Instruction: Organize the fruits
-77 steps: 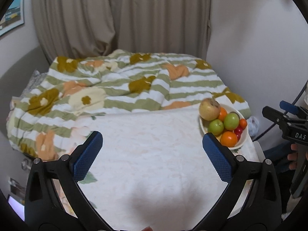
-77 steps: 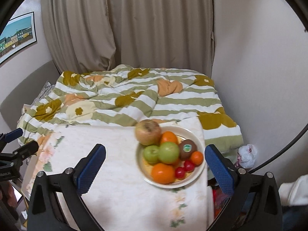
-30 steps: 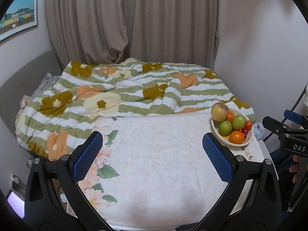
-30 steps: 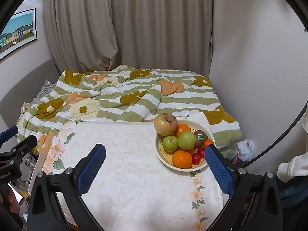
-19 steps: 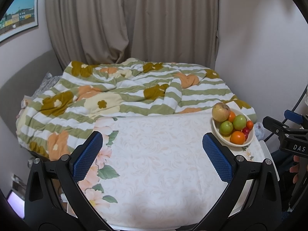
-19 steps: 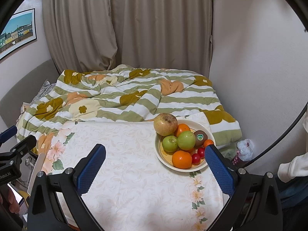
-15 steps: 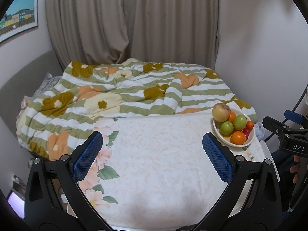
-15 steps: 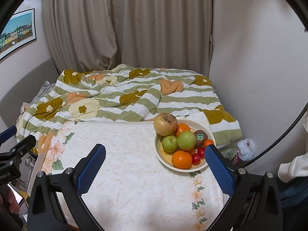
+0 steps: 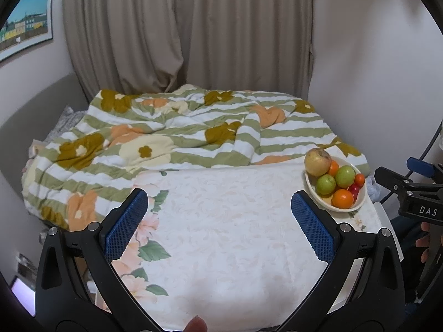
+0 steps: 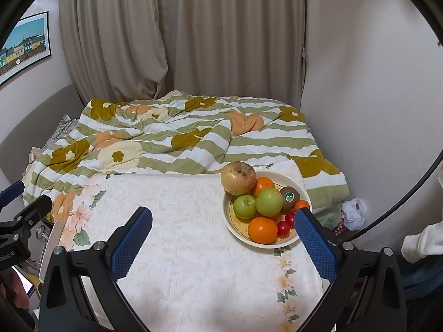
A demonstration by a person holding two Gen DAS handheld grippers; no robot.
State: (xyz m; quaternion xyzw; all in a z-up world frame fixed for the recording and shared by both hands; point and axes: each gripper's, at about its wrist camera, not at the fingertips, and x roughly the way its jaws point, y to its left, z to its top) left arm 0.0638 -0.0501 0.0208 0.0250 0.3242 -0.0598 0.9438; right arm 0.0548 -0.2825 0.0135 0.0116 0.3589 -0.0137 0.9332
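All fruit in view sits in one cream bowl [image 10: 300, 191] at the far right corner of the table [image 10: 193, 249], which carries a floral cloth and stands against a bed with a striped quilt [image 10: 180, 138]. The bowl holds a large russet apple [image 10: 238, 178] perched on the far-left rim, two green apples [image 10: 257, 203], two oranges [image 10: 262, 229], a kiwi [image 10: 289, 195] with a sticker, and several small red fruits [image 10: 286, 224], probably cherry tomatoes, though the view is too coarse to confirm. The left gripper [image 9: 218, 218] hangs over the bare middle of the cloth with its fingers spread wide and nothing between them. The right gripper [image 10: 221, 233] is likewise spread and empty; its right pad lies just beside the near-right rim of the bowl in the picture. Compared with the frames from 2.6 s ago, both cameras have drawn back and up: more of the cloth and its flower border now shows, and the bowl appears smaller and farther off. Over the last second the views hardly alter, so both grippers have settled. The fruit has kept its arrangement throughout. This layout fits either a heaped bowl awaiting sorting or a bowl into which the fruit is already gathered; the pictures do not settle which. No fruit lies loose on the cloth.
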